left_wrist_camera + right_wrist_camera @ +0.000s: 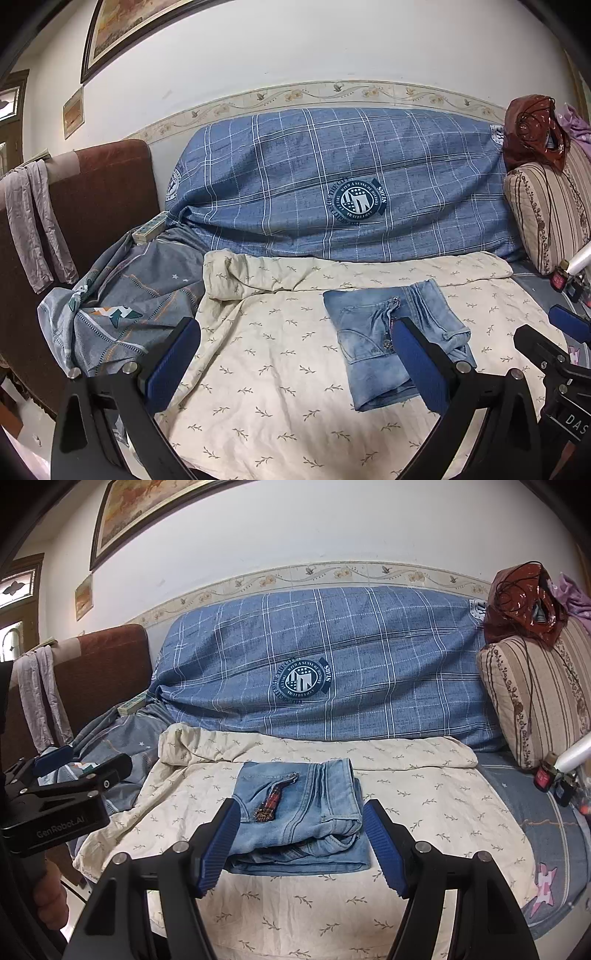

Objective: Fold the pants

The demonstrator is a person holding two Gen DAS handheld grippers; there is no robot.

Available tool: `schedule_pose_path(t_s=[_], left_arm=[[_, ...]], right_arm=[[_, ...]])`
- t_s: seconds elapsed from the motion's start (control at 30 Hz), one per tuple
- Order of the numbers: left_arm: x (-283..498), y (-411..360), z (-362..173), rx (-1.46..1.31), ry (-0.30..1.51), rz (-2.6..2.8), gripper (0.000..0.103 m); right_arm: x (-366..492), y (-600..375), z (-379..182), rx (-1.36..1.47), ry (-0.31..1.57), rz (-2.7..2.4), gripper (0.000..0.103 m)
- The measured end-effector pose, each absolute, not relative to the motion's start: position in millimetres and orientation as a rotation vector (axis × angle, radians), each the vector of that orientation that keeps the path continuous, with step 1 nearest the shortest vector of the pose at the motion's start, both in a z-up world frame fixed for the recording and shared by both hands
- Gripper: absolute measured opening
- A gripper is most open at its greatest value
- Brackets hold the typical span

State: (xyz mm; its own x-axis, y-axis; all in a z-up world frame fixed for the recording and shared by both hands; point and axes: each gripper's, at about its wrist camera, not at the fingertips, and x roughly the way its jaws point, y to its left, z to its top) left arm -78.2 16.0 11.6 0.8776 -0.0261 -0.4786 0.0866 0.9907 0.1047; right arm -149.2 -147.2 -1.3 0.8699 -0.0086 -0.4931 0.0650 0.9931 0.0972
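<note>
While folded jeans (299, 812) rest on cream sheet (332, 904), both grippers' fingers (219, 843) spread, empty.

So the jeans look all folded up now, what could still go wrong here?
Two things, I think. The folded jeans show a loose, bulging layer at the near edge; a nudge might spring it open. Also, they lie on a wrinkled cream sheet, so the right gripper, jaws open and flanking the bundle, could catch that sheet and drag everything askew.

Both wrist views look low across the bed (280, 369), sharing the folded jeans (295, 812).
</note>
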Motion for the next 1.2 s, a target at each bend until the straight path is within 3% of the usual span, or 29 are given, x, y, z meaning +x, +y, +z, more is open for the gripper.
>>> schedule_pose_path(t_s=[1.2], left_arm=[[-84, 13, 22, 0.117, 0.5, -0.082, 0.103]], right_arm=[[-152, -149, 6, 0.114, 0.495, -0.032, 0.072]])
